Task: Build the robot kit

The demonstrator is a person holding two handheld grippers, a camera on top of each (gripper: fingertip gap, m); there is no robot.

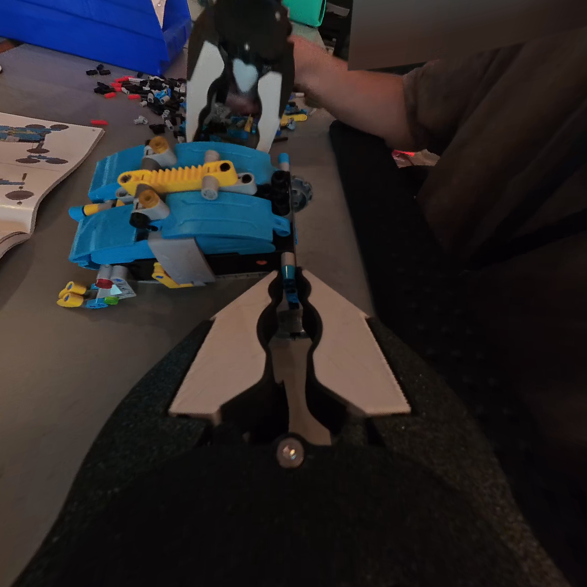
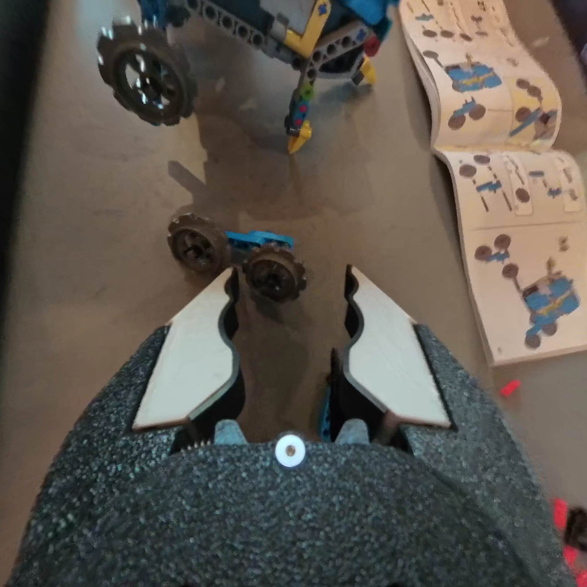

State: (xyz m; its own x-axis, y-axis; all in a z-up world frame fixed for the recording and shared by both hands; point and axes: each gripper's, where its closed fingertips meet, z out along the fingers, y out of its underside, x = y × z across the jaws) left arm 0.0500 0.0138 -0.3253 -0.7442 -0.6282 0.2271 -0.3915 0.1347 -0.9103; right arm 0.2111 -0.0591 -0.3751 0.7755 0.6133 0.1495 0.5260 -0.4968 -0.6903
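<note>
My left gripper (image 1: 289, 276) is shut on a thin blue-and-black beam (image 1: 288, 287) that sticks out from the right side of a blue, yellow and grey toy-brick vehicle (image 1: 178, 209) lying on the grey table. My right gripper (image 2: 290, 270) is open and empty, low over the table. A small sub-assembly of two dark toothed wheels (image 2: 274, 278) on a blue beam (image 2: 259, 238) lies at its fingertips, with one wheel just inside the left finger (image 2: 197, 343). The right gripper also shows in the left wrist view (image 1: 228, 139), behind the vehicle.
An open instruction booklet (image 2: 508, 190) lies beside the vehicle, which shows again with one big wheel (image 2: 143, 76). Loose small parts (image 1: 152, 95) and a blue bin (image 1: 95, 31) lie behind. A small yellow-blue piece (image 1: 92, 293) lies near. The table edge (image 1: 346, 222) and a person's arm (image 1: 349, 89) are right. My right fingertips sit around 20 cm from my left ones.
</note>
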